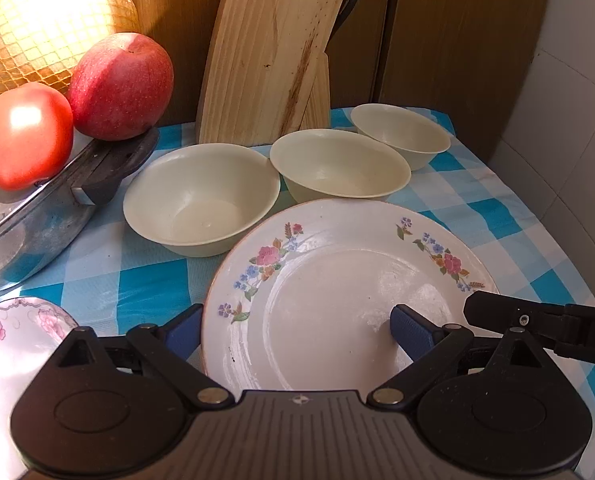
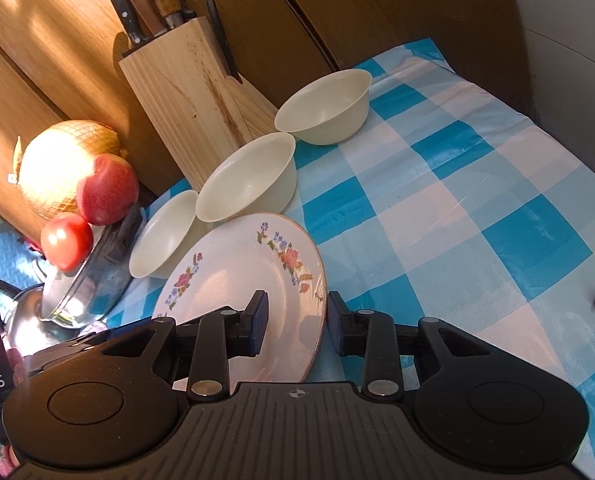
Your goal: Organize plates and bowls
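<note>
- Left wrist view: the left gripper [image 1: 297, 330] stands spread wide, its blue pads straddling the near rim of a floral plate [image 1: 337, 280] without pressing it. The plate lies on a blue-checked tablecloth [image 1: 497, 216]. Beyond it sit three cream bowls [image 1: 201, 200] in a row, in front of a wooden knife block [image 1: 265, 60]. An apple [image 1: 121, 84] and a tomato [image 1: 25, 136] rest on a pan lid [image 1: 57, 204] at left.
- Right wrist view: the right gripper [image 2: 297, 322] straddles the plate's [image 2: 257, 264] right edge, jaws partly closed; whether the pads pinch the rim cannot be told.
</note>
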`<state>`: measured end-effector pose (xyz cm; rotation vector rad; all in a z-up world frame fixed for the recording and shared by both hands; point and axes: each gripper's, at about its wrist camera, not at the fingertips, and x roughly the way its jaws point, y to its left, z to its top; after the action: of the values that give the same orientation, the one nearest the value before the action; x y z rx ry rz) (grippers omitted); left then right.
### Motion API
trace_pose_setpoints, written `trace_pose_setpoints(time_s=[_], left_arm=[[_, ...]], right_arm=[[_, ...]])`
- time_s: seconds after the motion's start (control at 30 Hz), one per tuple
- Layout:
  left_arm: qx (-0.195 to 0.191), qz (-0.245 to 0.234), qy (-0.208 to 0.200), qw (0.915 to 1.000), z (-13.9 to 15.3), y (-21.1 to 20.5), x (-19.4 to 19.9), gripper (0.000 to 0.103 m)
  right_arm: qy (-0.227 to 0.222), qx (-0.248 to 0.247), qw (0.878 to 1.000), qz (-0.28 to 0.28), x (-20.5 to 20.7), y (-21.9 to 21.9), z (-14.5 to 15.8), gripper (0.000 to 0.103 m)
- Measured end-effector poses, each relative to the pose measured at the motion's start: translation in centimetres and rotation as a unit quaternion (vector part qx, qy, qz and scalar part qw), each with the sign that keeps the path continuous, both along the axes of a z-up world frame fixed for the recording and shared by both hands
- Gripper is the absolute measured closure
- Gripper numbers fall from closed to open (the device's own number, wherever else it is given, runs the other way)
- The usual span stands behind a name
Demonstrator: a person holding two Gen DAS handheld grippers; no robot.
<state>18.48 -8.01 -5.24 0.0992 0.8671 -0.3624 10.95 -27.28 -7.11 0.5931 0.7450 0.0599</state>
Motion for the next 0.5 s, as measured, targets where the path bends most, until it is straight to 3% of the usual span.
trace_pose_setpoints(time_s=[0.5], left_arm=[[0.008,0.005,-0.024,0.9997,1.5,0.0,-0.8,0.011]], right_arm=[[-0.02,0.009,1.0,0.003,-0.7,-0.1,1.2,0.063]])
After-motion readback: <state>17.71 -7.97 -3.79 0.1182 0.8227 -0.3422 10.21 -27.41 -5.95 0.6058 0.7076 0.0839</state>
